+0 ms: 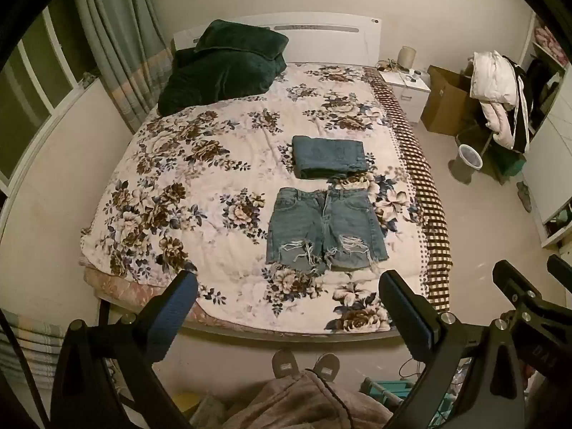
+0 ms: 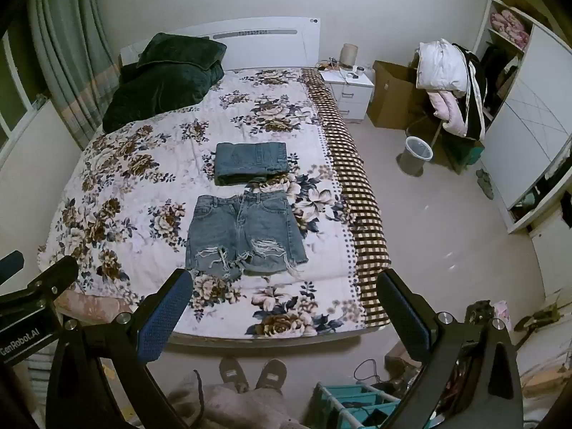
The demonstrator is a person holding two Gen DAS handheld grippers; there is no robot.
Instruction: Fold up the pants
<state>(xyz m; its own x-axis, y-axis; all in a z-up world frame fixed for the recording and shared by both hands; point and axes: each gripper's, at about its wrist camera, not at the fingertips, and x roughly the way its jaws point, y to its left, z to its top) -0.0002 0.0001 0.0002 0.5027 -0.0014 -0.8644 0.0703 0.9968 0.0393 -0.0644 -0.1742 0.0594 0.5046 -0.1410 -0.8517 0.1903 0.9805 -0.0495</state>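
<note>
**Two denim pieces on the bed, both my grippers empty**

I count two denim items on the floral bedspread (image 1: 186,193). One pair of ripped denim shorts (image 1: 327,228) lies spread flat, waistband toward the headboard, frayed hems toward me, on the side of the bed nearer the checked border. Just beyond the waistband sits one folded pair of jeans (image 1: 329,156), a neat rectangle, nearly touching the shorts. One dark green blanket (image 1: 223,68) is heaped at the head of the bed. Off the bed I see one white nightstand (image 2: 352,91), one cardboard box (image 2: 391,94) and one wastebasket (image 2: 416,153) on the floor.

I stand at the foot of the bed, and my two shoes (image 2: 252,375) show below the frame edge. My left gripper (image 1: 287,316) is raised above the foot of the bed, aimed down at the shorts, its fingers spread wide with nothing between them. My right gripper (image 2: 284,316) is held alongside it at a similar height, likewise spread wide and holding nothing. Neither one touches the fabric; both are well apart from the shorts.
</note>
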